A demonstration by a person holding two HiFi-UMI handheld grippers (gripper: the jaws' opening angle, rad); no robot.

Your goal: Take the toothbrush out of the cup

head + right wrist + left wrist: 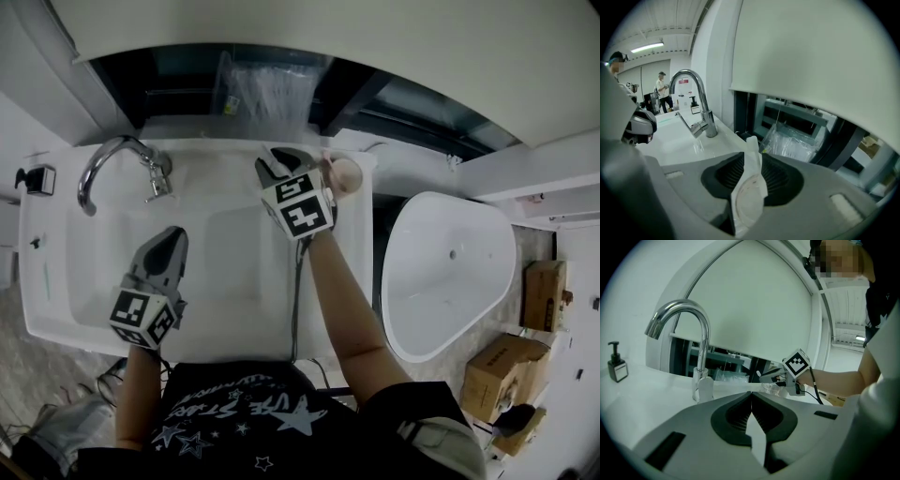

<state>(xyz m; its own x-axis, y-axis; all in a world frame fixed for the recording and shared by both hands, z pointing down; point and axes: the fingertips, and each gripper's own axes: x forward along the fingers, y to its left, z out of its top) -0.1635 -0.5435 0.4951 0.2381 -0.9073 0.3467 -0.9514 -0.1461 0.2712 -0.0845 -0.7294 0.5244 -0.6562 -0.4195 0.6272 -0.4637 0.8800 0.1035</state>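
Note:
A white toothbrush (752,140) stands upright in a pinkish translucent cup (749,201), whose rim shows low between my right gripper's jaws. My right gripper (753,160) is open, with the brush in the narrow gap and the pads not visibly pressing on it. In the head view the cup (344,175) sits at the back right corner of the sink counter (47,281), just right of my right gripper (281,159). My left gripper (169,239) hovers over the basin's front left, shut and empty, jaw tips touching (751,397).
A chrome faucet (112,159) rises at the back left of the basin. A soap bottle (617,366) stands on the counter's far left. A plastic bag (267,94) lies behind the counter. A white bathtub (450,272) and cardboard boxes (506,370) stand to the right.

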